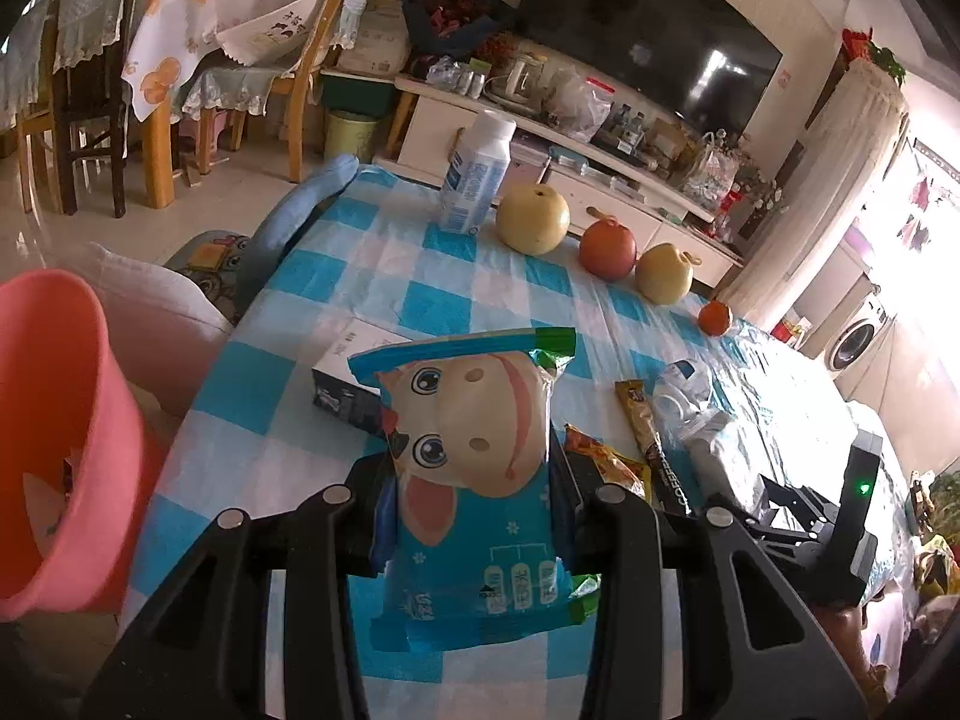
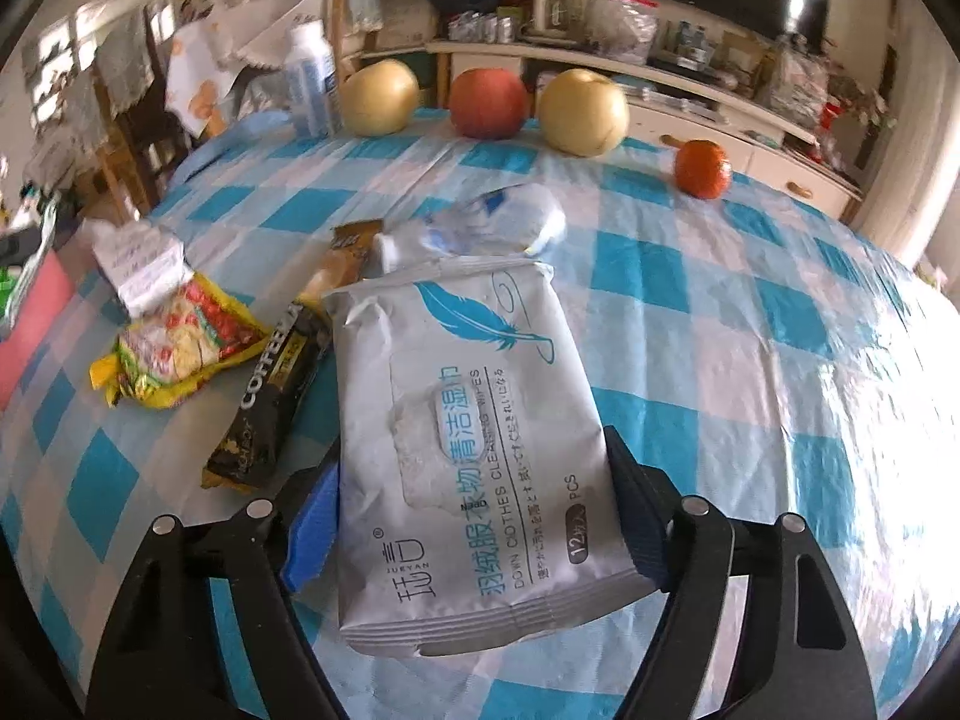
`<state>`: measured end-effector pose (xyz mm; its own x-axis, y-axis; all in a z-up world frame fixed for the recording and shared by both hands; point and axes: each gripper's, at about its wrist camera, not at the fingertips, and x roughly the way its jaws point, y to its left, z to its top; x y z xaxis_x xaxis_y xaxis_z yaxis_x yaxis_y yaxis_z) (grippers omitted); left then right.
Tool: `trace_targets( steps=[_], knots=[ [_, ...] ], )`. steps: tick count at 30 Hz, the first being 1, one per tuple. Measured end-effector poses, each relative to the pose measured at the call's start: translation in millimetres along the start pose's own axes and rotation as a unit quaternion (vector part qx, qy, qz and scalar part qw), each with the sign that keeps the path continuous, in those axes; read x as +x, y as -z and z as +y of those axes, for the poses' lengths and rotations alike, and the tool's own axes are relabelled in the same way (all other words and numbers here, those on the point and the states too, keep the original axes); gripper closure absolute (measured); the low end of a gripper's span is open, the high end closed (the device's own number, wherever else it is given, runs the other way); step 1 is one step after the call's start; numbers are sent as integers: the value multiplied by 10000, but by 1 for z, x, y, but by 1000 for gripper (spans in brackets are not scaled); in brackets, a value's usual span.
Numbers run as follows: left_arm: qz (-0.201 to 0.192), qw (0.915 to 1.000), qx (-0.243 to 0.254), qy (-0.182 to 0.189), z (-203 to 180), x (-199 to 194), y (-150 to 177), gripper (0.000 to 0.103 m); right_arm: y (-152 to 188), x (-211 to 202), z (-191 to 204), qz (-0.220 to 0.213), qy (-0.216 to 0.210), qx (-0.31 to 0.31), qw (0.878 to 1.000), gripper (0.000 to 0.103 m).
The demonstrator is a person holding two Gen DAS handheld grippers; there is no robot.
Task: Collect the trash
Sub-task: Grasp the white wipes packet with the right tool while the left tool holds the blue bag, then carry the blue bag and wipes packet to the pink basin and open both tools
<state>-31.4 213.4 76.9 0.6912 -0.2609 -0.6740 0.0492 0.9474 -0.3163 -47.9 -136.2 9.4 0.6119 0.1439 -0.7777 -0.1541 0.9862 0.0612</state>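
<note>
At nine o'clock in the left wrist view we see a pink bin (image 1: 57, 420), standing just off the edge of the counter (image 1: 288, 372) with its blue-and-white check cloth. Our left hand-held gripper (image 1: 474, 480) is closed partway on a blue cow packet (image 1: 474, 468), pads pressing both of its sides, the packet upright and raised above the cloth. Behind it, toward eleven o'clock, lies a flat box (image 1: 354, 360). At twelve o'clock a white bottle (image 1: 477, 174) stands at the far edge, then a row of fruit (image 1: 606, 246) running toward two o'clock. At three o'clock lie a coffee sachet (image 1: 651, 444) and a crushed plastic bottle (image 1: 684, 396).

In the right wrist view, a crumpled paper (image 2: 141, 267) and a yellow wrapper (image 2: 180, 342) lie at nine o'clock, the wrapper just beside the coffee sachet. Our right hand-held gripper (image 2: 474, 510) is wide, with a grey wipes pack (image 2: 474, 438) between its fingers; the right finger looks to be against the pack's edge, the left one just beside it, and we cannot tell whether they press on it. The pack's far end lies against the crushed bottle at twelve o'clock.
</note>
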Motion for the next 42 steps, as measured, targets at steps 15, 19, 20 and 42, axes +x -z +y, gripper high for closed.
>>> trace_targets(
  steps=[15,19,20,42],
  knots=[
    [-444,9986,-288,-9,40,-46,-9,62,-31,-66,59,-712,-661,279,9949,26],
    [-588,9975,-375,-111,56,-61,-12,62,-45,-85,97,-910,-933,40,9915,26],
    [-634,9970,-405,-170,61,-66,-13,62,-49,-89,107,-936,-1016,-25,9904,26],
    [-1023,9677,-1905,-1298,211,-119,-7,62,-101,-78,384,-665,-2885,-1341,9457,25]
  ],
)
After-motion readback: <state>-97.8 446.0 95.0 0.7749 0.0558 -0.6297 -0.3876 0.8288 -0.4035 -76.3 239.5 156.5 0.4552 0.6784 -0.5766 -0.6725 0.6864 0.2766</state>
